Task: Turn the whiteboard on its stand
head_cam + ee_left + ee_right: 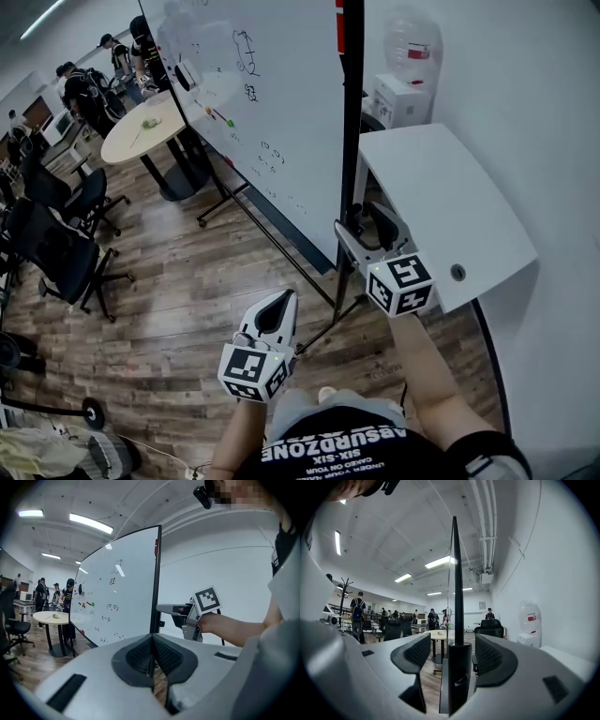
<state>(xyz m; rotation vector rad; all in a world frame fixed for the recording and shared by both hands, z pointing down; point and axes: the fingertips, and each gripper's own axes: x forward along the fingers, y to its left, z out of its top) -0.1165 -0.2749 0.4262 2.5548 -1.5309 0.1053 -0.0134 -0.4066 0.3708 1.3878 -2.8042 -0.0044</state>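
- Your right tongs point(364, 223) sit open around the black edge post point(457, 620) of the whiteboard point(262, 112); left tongs point(278, 305) closed, empty.
- Probably stiff and bulky: clamp that post, swing slow.

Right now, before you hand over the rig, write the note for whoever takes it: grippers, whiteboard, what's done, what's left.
Left gripper: fingers together, empty, held low and clear of the board.
Right gripper: fingers apart with the black side post of the whiteboard between them, not clamped.
Whiteboard: upright, its post edge close beside the white desk; a round table stands beyond it.
Done: right gripper lined up on the post.
Left: close on the post, then swing the board round; mind the desk, which looks close.
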